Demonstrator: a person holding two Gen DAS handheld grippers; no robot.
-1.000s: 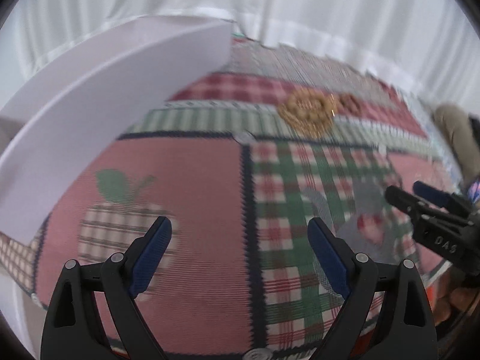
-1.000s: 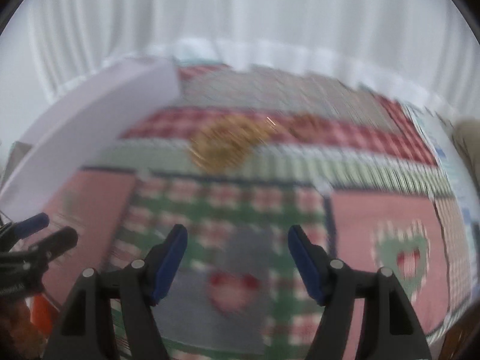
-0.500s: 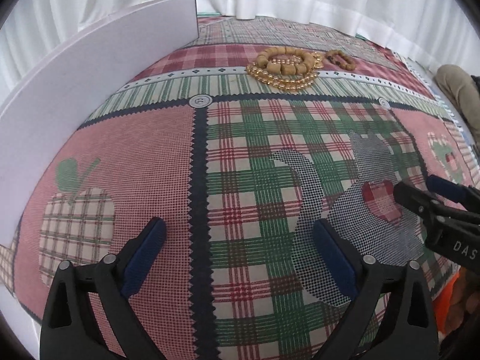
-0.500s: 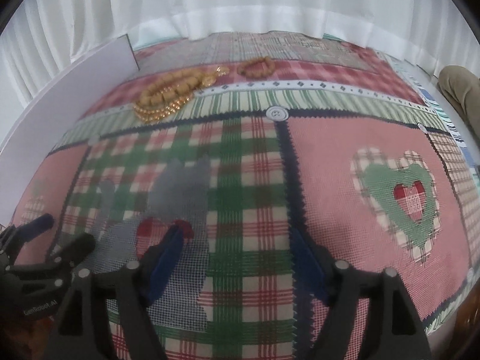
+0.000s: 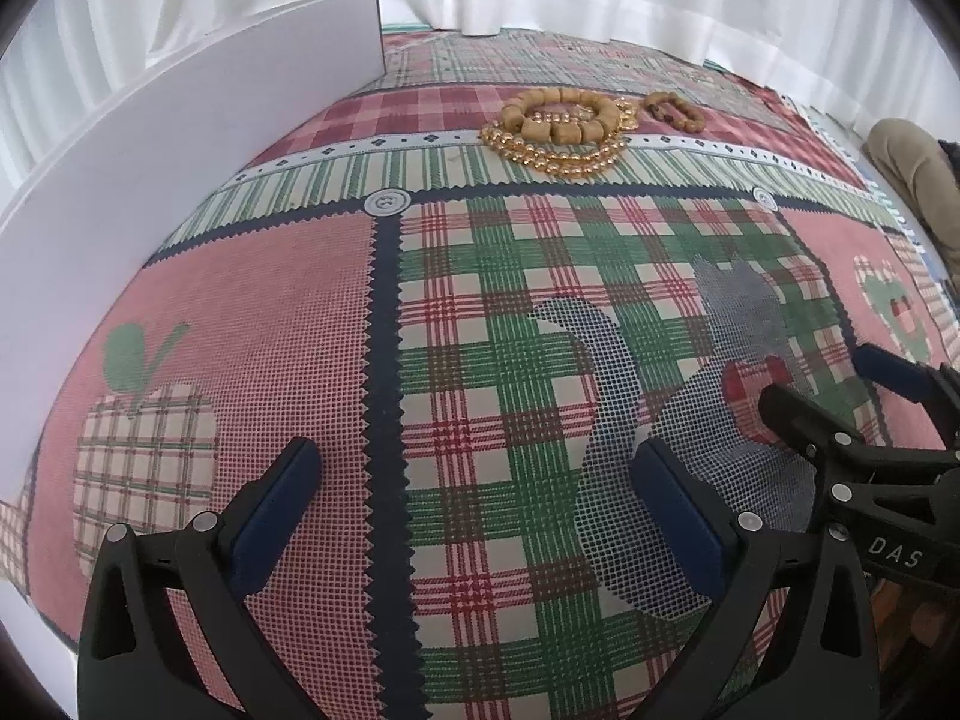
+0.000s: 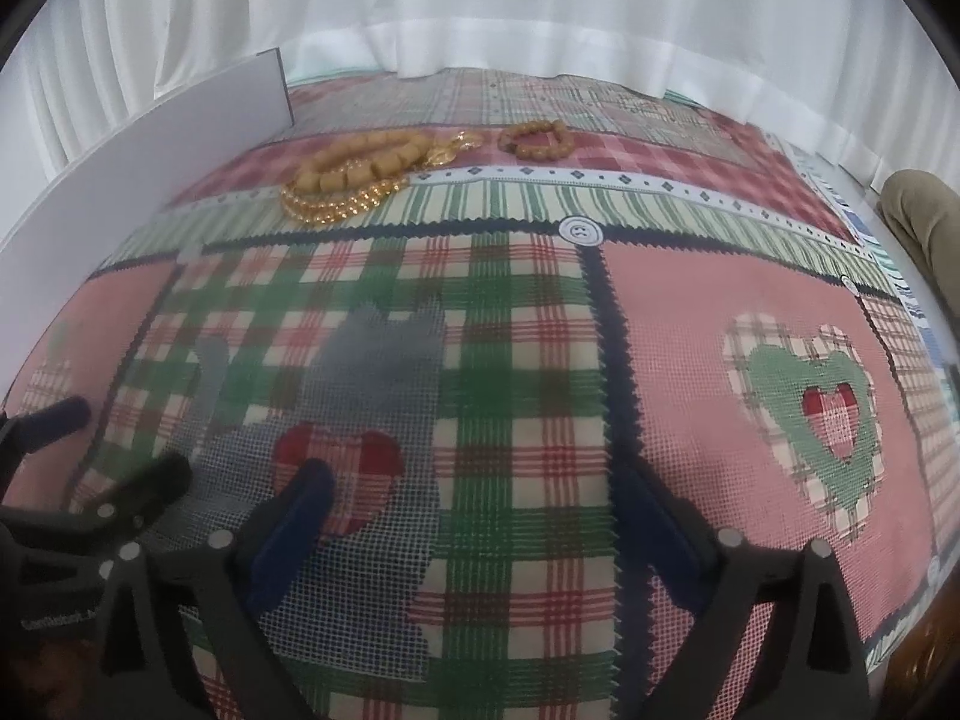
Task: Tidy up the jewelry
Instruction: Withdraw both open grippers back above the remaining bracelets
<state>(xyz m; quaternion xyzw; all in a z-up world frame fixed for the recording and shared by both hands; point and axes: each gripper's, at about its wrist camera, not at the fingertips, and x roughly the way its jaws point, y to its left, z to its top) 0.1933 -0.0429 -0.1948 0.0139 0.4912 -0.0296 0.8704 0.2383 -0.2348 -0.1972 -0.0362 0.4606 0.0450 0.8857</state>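
Note:
A pile of jewelry lies at the far side of the patchwork tablecloth: a chunky tan bead bracelet (image 5: pixel 561 114) on a gold bead necklace (image 5: pixel 558 159), with a small brown bead bracelet (image 5: pixel 675 111) to its right. The same pile (image 6: pixel 360 174) and small bracelet (image 6: pixel 537 138) show in the right wrist view. My left gripper (image 5: pixel 477 480) is open and empty, low over the near part of the cloth. My right gripper (image 6: pixel 474 498) is open and empty beside it, and shows at the right of the left wrist view (image 5: pixel 840 396).
A white upright board (image 5: pixel 180 144) stands along the left side of the table, also seen in the right wrist view (image 6: pixel 150 138). White curtains hang behind. A tan cushion-like object (image 5: pixel 918 174) sits at the far right edge.
Both grippers have swung from a blurred view toward the table and settled low over the near cloth. The jewelry pile now sits farther ahead. Both stay open.

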